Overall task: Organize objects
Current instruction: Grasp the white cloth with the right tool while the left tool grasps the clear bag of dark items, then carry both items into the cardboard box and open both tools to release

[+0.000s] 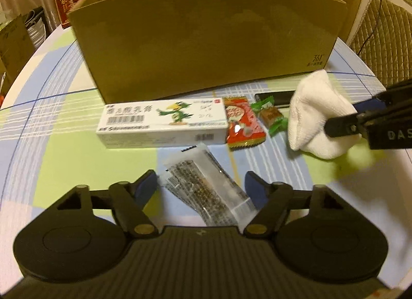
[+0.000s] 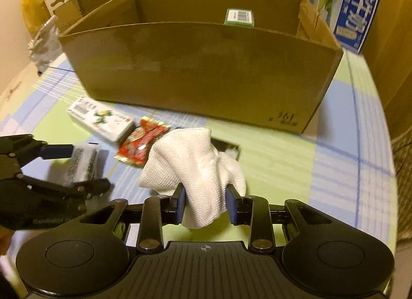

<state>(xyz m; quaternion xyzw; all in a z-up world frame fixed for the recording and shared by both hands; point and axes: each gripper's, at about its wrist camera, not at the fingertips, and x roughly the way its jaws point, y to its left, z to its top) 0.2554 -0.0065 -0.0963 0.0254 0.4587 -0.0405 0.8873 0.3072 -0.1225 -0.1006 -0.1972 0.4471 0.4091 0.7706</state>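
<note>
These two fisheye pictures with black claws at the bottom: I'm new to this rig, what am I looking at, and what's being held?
Each picture comes from a camera on a hand-held two-finger gripper, looking along its fingers. The left gripper straddles a clear snack packet; whether its pads press it I cannot tell. The right gripper is pinching a white cloth. On the checked tablecloth lie a white carton, a red packet, a green-wrapped candy and a dark flat object, before an open cardboard box.
</note>
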